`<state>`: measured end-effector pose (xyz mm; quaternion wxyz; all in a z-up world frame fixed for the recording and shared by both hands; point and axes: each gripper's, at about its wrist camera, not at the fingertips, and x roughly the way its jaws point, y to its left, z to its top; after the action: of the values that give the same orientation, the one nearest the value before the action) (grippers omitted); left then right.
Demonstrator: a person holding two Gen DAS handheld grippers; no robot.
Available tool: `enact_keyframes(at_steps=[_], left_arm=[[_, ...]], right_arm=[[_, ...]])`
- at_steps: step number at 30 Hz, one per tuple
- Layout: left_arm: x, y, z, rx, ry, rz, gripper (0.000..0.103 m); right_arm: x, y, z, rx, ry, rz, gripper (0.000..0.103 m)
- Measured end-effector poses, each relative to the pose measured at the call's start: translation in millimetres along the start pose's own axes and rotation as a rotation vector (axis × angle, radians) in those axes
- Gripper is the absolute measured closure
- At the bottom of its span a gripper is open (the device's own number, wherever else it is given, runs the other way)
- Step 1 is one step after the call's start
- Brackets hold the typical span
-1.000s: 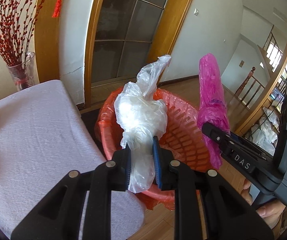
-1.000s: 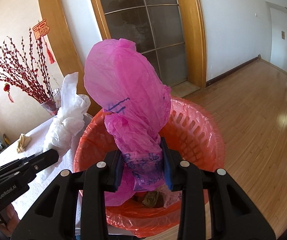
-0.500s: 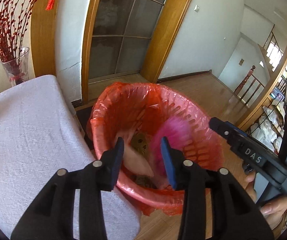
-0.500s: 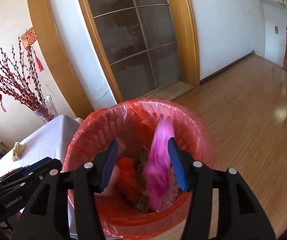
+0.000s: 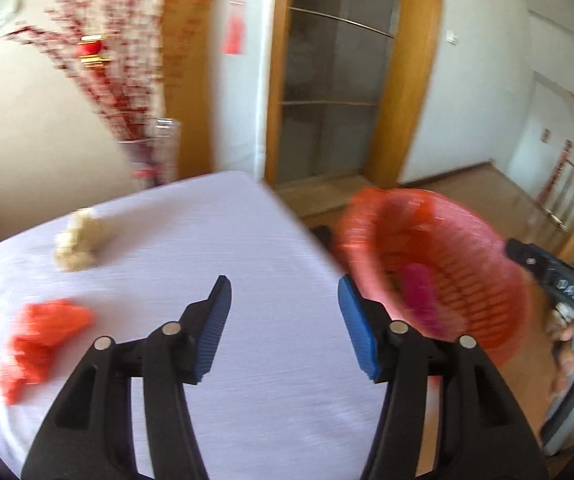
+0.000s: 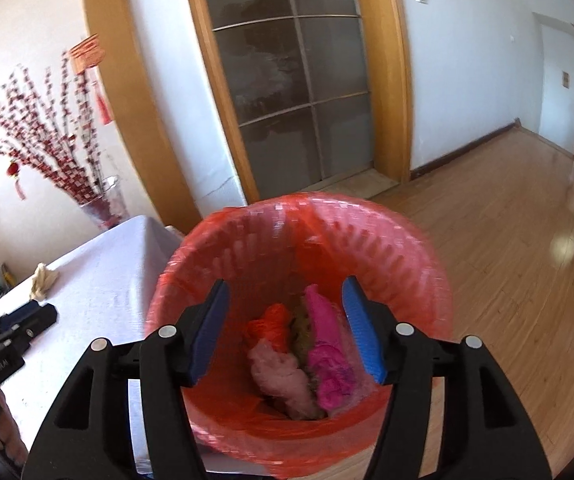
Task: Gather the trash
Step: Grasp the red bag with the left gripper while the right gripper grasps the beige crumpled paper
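Note:
My left gripper (image 5: pixel 283 320) is open and empty above the white-clothed table (image 5: pixel 247 360). A crumpled red plastic bag (image 5: pixel 43 336) lies on the table at its left, and a crumpled beige paper wad (image 5: pixel 79 240) lies farther back. The red-lined trash basket (image 5: pixel 499 312) stands off the table's right edge with the pink bag (image 5: pixel 419 292) inside. My right gripper (image 6: pixel 285 320) is open and empty above the basket (image 6: pixel 215 420), which holds the pink bag (image 6: pixel 327 352), a pale clear bag (image 6: pixel 283 380) and an orange wad (image 6: pixel 271 320).
A glass vase of red branches (image 5: pixel 155 152) stands at the table's far corner, also in the right wrist view (image 6: pixel 103 200). A glass door (image 6: pixel 295 92) is behind the basket. Wooden floor (image 6: pixel 507 240) spreads to the right. The left gripper's body (image 6: pixel 3 344) shows over the table.
Both grippers let go of their bags into the basket and opened wide. The left gripper has swung left over the table; the right stays above the basket.

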<state>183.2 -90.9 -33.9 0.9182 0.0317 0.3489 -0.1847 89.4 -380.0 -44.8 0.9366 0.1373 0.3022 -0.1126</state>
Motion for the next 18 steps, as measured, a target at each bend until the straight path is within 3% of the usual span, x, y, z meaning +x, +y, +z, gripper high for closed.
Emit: enact_keyframes(at_steps=[6,9,12,18], left_arm=[[-21.5,89.7,-16.0,-0.097,-0.005,0.191,0.040],[-24.6,136.5,-27.6,-0.174,0.044,0.272,0.039],[-19.5,164.1,-35.2,-0.215,0.100,0.313,0.039],[-4.2,185.2,-45.8,-0.284,0.192,0.306,0.040]], right_arm=[[5.6,43.6,-5.1,-0.067,0.024,0.073,0.044],[8.2,64.2,-9.7,-0.098,0.039,0.106,0.044],[9.5,85.2,-13.5,-0.130,0.053,0.139,0.044],[8.0,114.9,-18.8,-0.193,0.066,0.172,0.044]])
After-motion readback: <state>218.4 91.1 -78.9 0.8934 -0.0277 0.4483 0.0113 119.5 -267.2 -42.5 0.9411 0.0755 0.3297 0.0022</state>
